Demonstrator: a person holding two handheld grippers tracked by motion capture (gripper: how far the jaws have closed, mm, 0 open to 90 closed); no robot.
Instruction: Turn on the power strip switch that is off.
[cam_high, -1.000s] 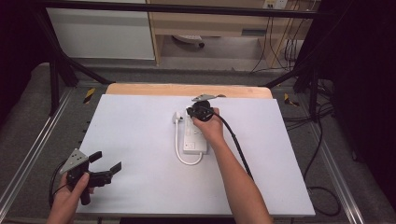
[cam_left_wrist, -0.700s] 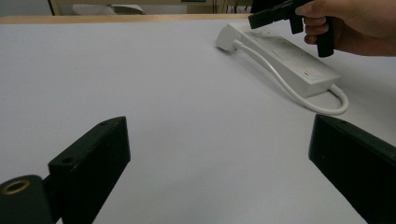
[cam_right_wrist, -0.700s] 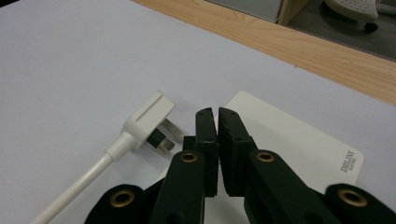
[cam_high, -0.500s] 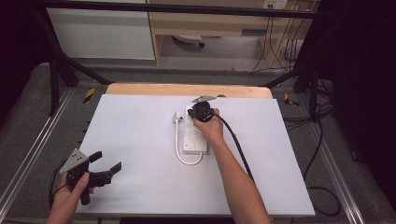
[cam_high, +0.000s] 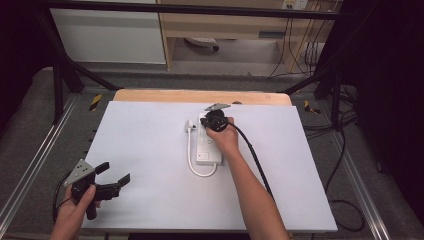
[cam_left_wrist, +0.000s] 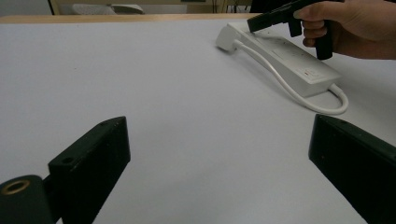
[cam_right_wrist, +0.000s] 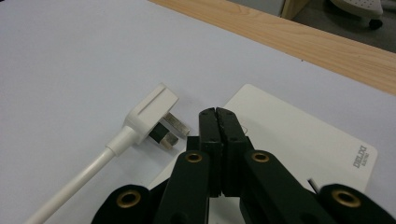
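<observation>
My right tongs (cam_right_wrist: 218, 116) are pressed fully together with nothing between them, tips low over the far end of the power strip (cam_high: 210, 145); my hand hides part of the strip from above. The strip's long axis runs near to far. Its plug (cam_right_wrist: 152, 114) lies loose just left of the tips, prongs pointing at the strip, cord (cam_high: 191, 155) looping to the near end. My left tongs (cam_high: 114, 184) stand wide and empty at the near left, well apart from it
</observation>
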